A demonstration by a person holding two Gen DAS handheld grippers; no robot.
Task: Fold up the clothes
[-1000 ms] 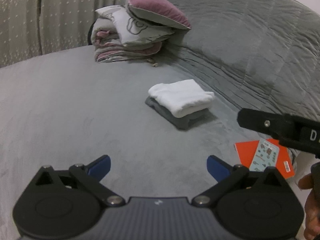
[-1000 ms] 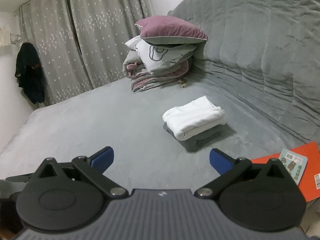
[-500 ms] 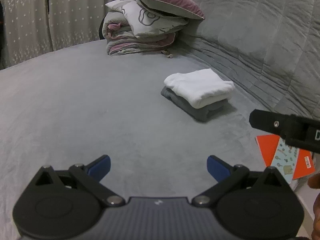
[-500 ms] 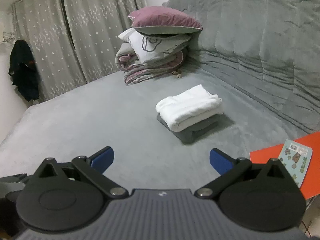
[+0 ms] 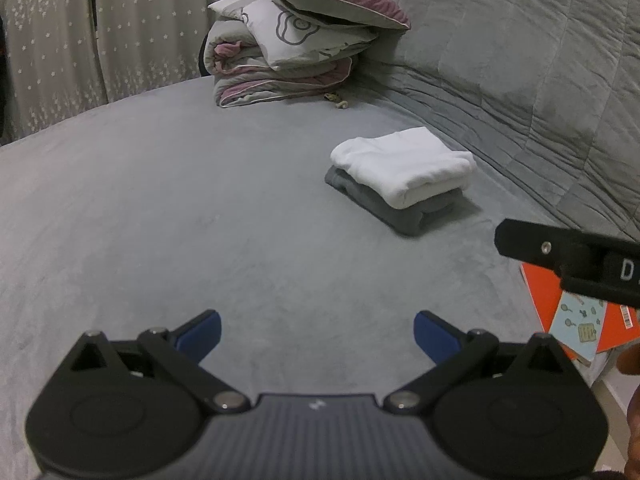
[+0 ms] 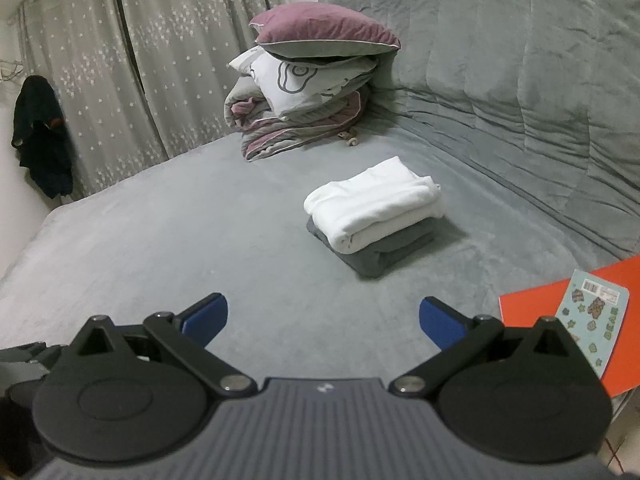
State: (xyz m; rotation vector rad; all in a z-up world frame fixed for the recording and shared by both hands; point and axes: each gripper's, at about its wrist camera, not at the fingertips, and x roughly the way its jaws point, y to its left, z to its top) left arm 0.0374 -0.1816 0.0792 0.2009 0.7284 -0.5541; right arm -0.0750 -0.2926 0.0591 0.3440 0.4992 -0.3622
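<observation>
A folded white garment (image 5: 404, 166) lies on top of a folded dark grey garment (image 5: 396, 210) on the grey bed, right of centre. The stack also shows in the right wrist view, the white garment (image 6: 372, 202) over the grey garment (image 6: 380, 250). My left gripper (image 5: 316, 334) is open and empty, held above the bed's near part, well short of the stack. My right gripper (image 6: 323, 320) is open and empty too, also short of the stack. Part of the right gripper's body (image 5: 572, 258) shows at the right of the left wrist view.
A pile of folded bedding and pillows (image 6: 312, 80) sits at the far end by the padded grey backrest (image 6: 520, 80). An orange folder with a sticker booklet (image 6: 592, 320) lies at the bed's right edge. Curtains (image 6: 160, 60) and a hanging dark garment (image 6: 40, 136) are behind.
Both grippers have shifted and tilted a little, so the stack and bedding sit differently in view. Both stay open and empty. The clothes have not moved.
</observation>
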